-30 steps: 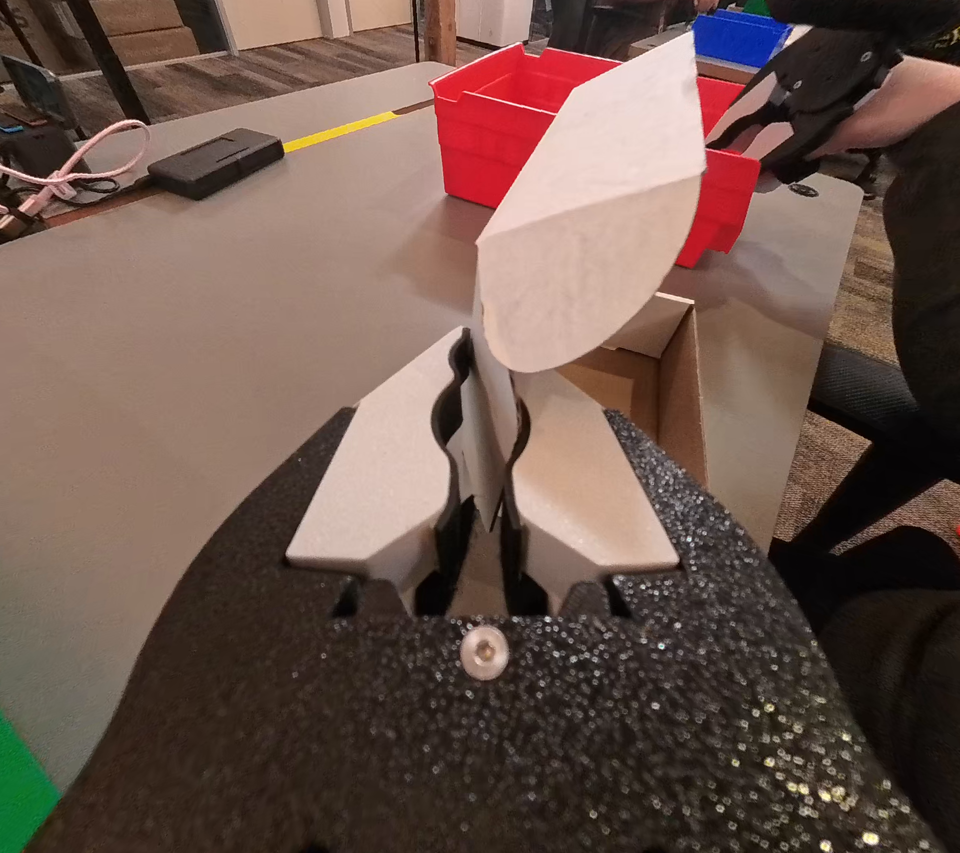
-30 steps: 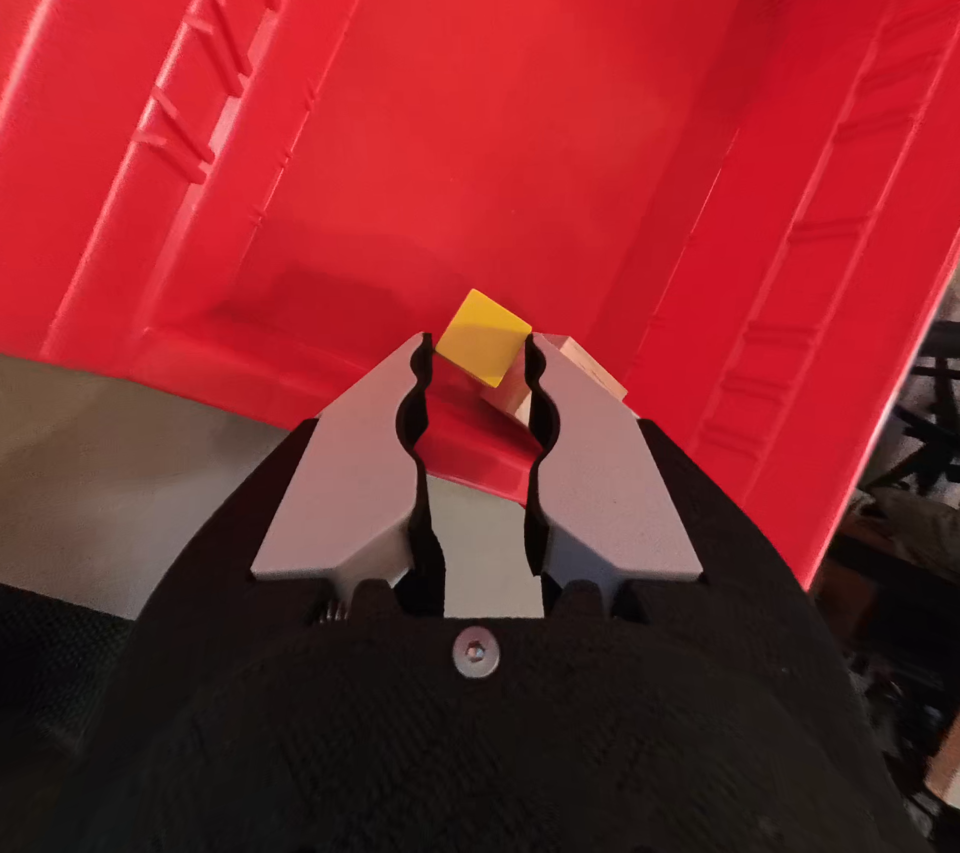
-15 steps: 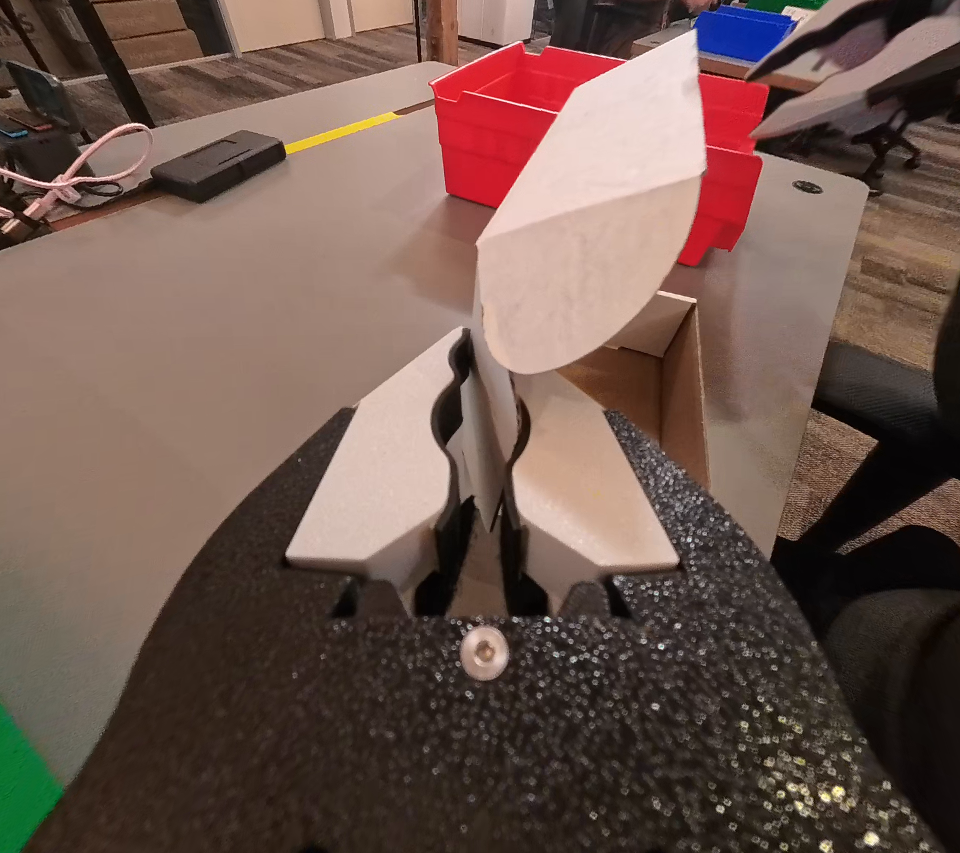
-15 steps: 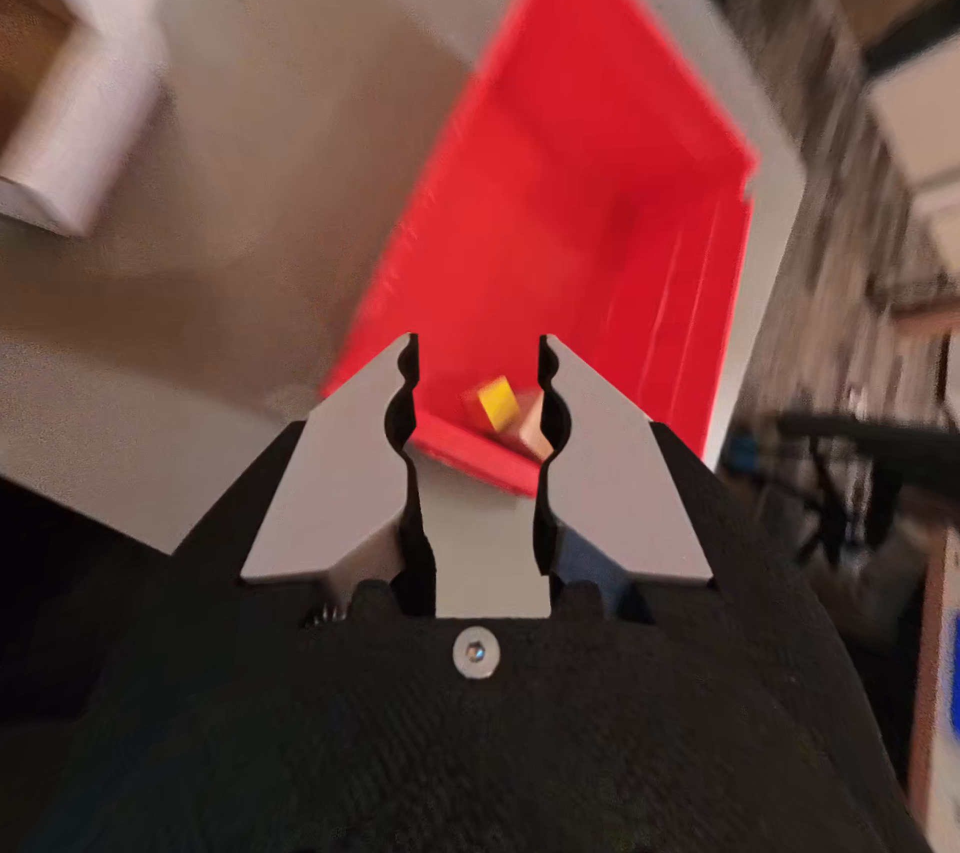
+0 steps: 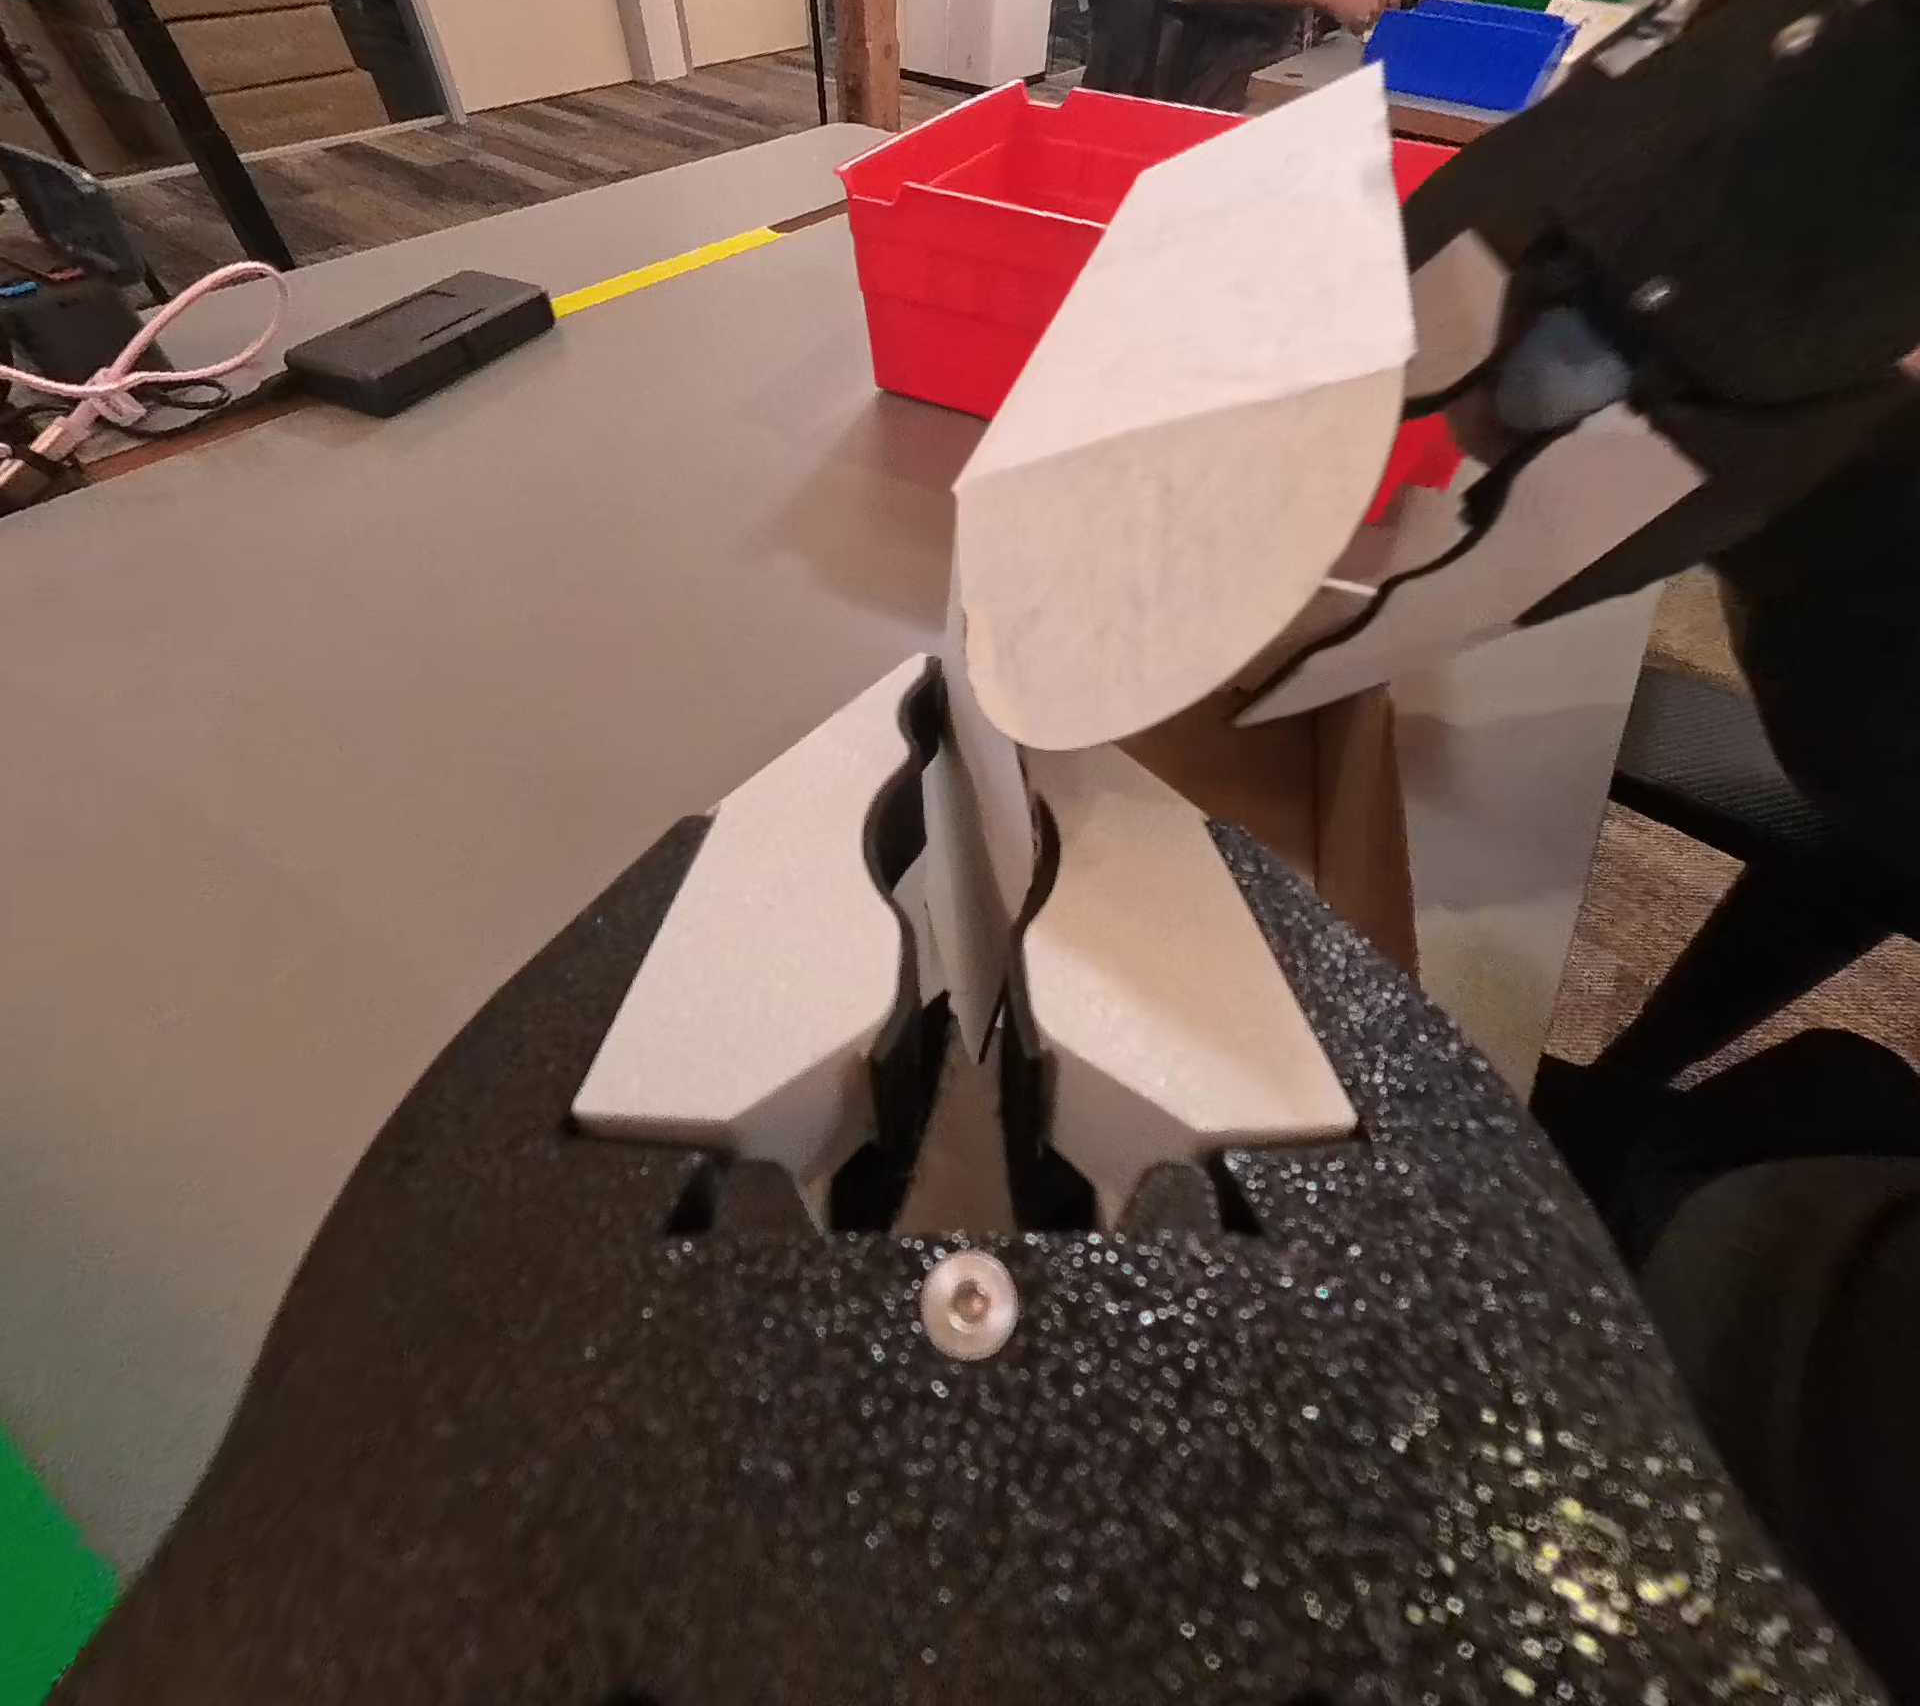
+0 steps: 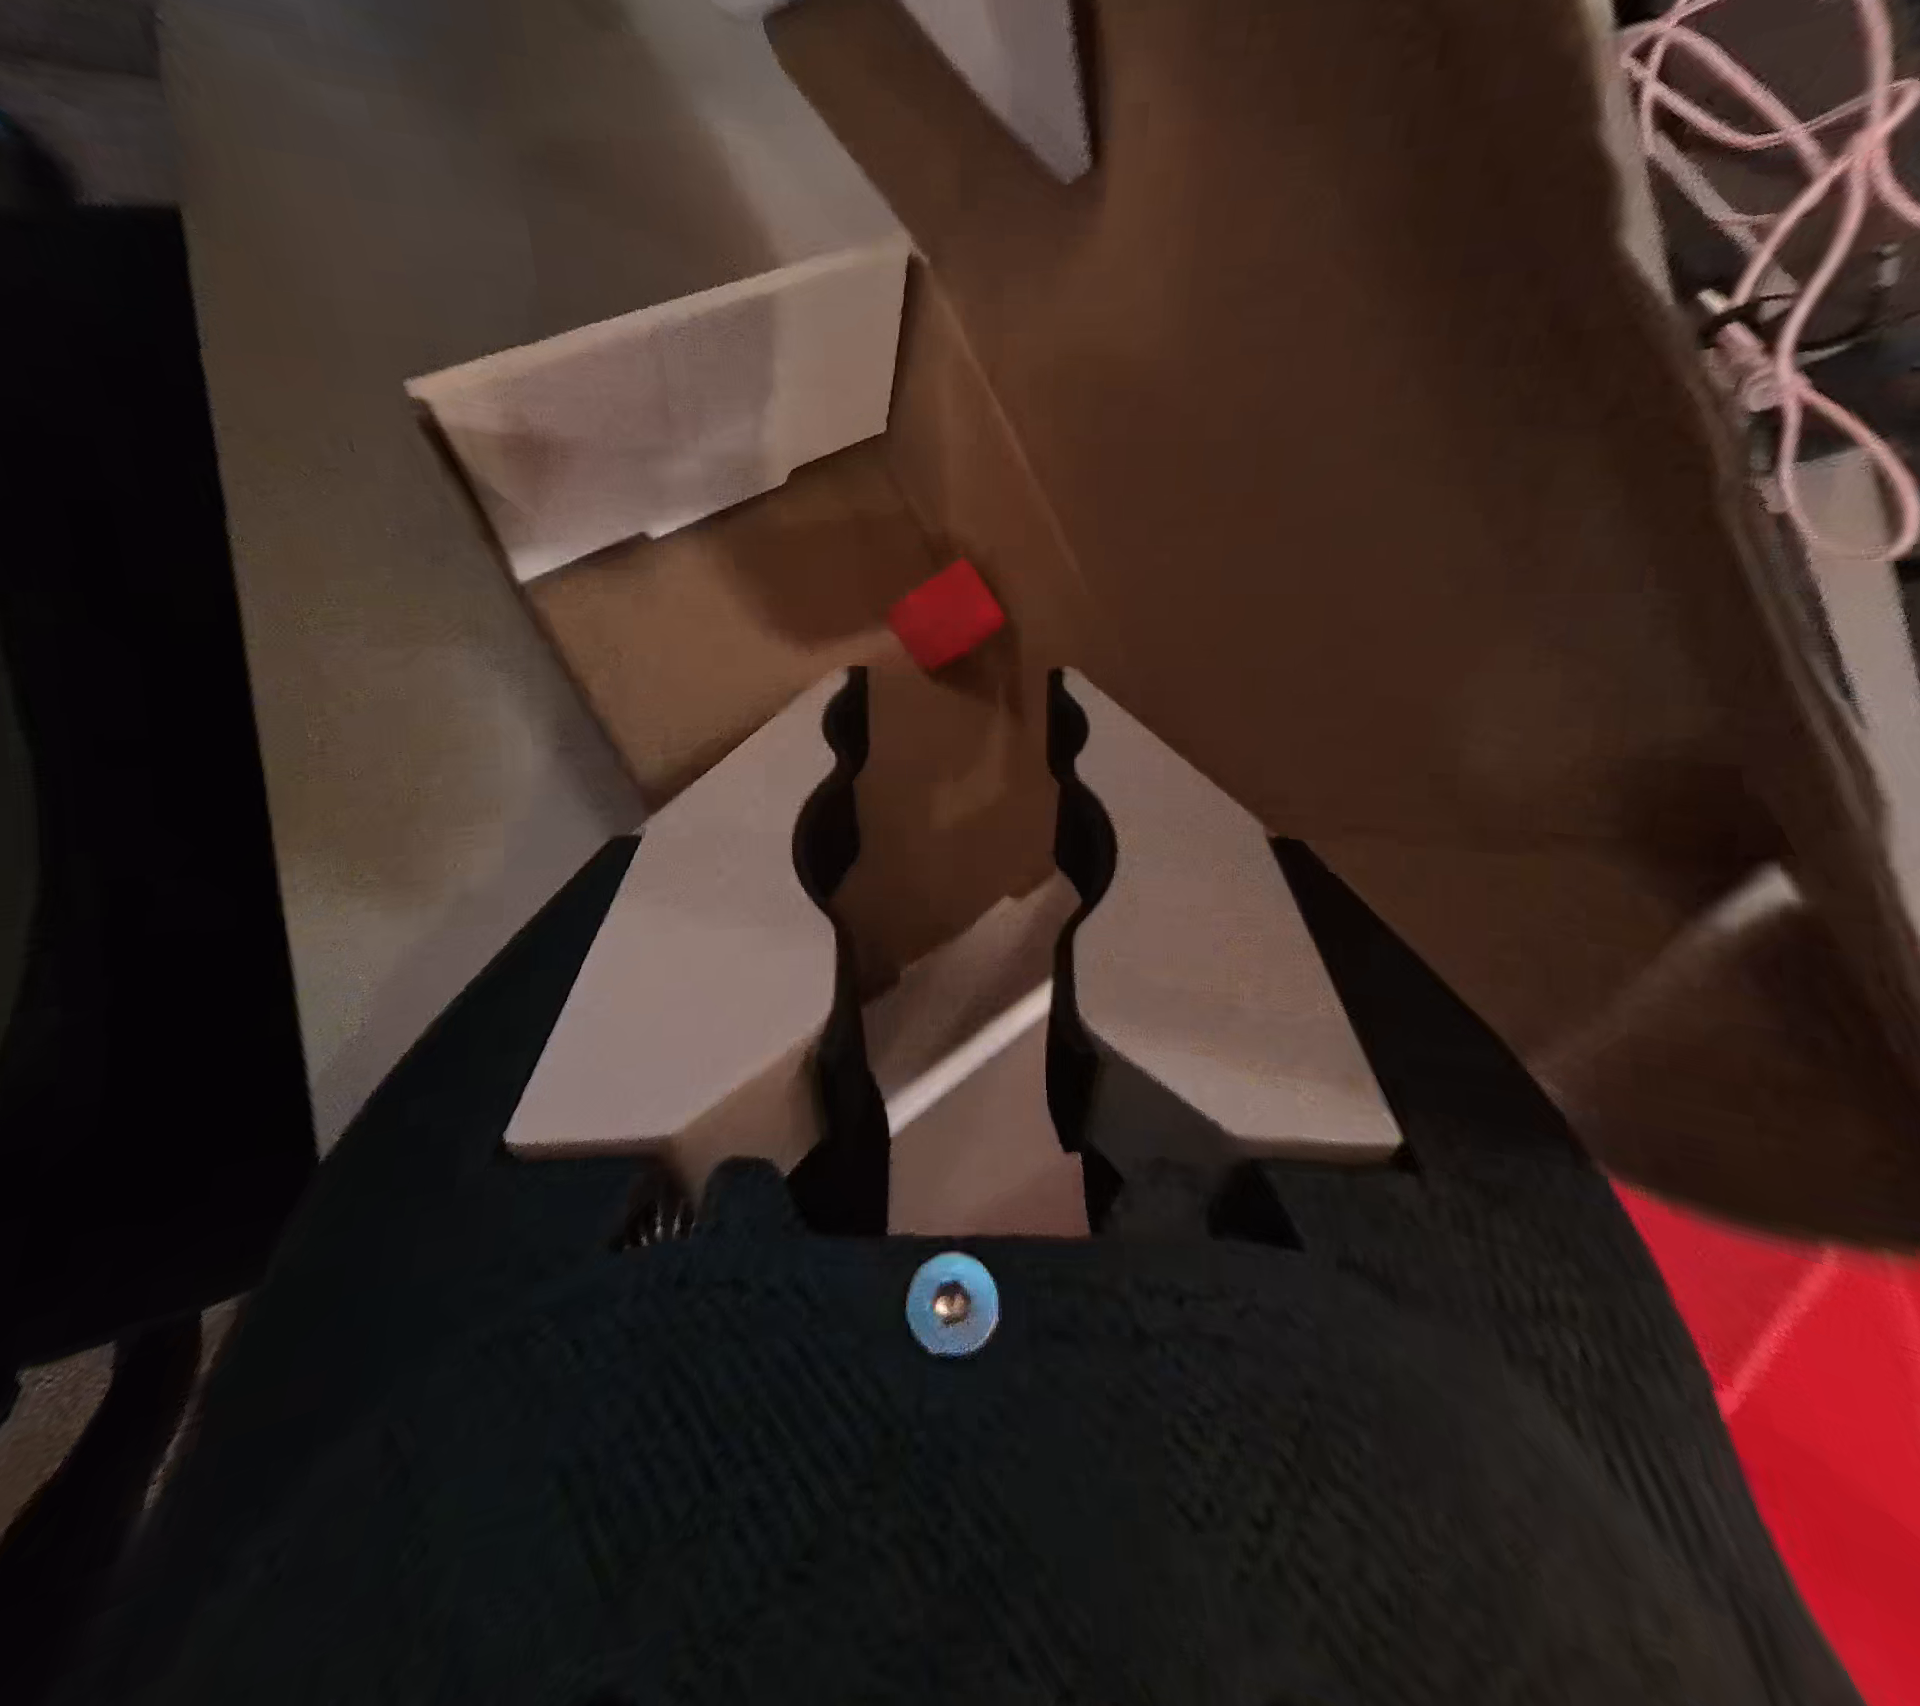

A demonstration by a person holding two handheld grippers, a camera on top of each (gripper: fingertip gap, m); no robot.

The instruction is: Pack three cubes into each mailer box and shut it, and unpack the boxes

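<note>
My left gripper (image 5: 982, 721) is shut on the white lid flap (image 5: 1184, 451) of the mailer box (image 5: 1361, 815) and holds the lid up and open. My right gripper (image 6: 956, 680) is open and empty, hovering over the open box. It also shows in the left wrist view (image 5: 1309, 659), just behind the flap. A red cube (image 6: 943, 614) lies on the brown box floor, just beyond my right fingertips and not touching them. The brown inside of the raised lid (image 6: 1351, 409) fills the right of that view.
A red bin (image 5: 966, 254) stands on the grey table (image 5: 416, 669) behind the box and shows at lower right in the right wrist view (image 6: 1818, 1344). A black device (image 5: 416, 337) and pink cable (image 5: 135, 368) lie far left. A person stands beyond, near a blue bin (image 5: 1465, 46). The left gripper's tips are roughly 9 centimeters from the right gripper's.
My right gripper rose out of the red bin, leaving the yellow cube there, and swung over the open box. My left gripper kept its hold on the lid and did not move.
</note>
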